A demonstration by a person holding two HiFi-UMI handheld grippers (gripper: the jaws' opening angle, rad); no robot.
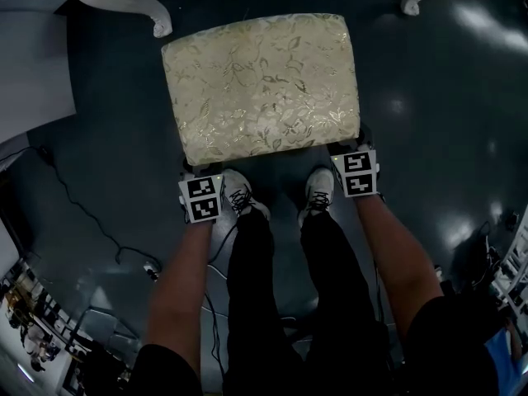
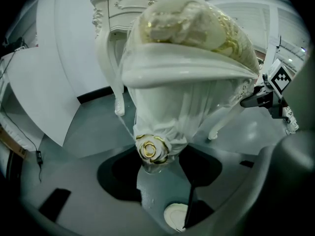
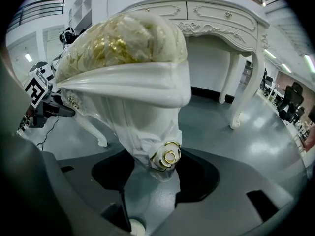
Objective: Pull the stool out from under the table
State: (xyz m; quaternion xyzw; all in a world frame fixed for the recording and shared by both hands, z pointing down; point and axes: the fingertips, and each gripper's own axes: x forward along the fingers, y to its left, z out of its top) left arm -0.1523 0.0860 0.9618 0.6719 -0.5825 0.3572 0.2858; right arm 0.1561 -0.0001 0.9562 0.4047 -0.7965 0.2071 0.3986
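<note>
Stool with a cream and gold flowered cushion, seen from the head view standing on the dark shiny floor just in front of two white table legs, cushion fully in the open. At the near left corner of the seat the left gripper, at the near right corner the right gripper, each reaching in under the seat edge; between them two pale shoes, and off to the left a thin cable trailing over the floor. From the left gripper view: jaws closed in on the top of a white leg of the stool, clamping it right at a carved rose edged in gold, seat rim and cushion looming directly above; behind the stool a white table on curved legs, and at the far right edge the right gripper. From the right gripper view: same kind of hold on the other near leg, jaws pressed against it at either side of a second gold-edged rose; table with drawers standing behind to the right, left gripper off at the left beyond a curved leg of the stool.
</note>
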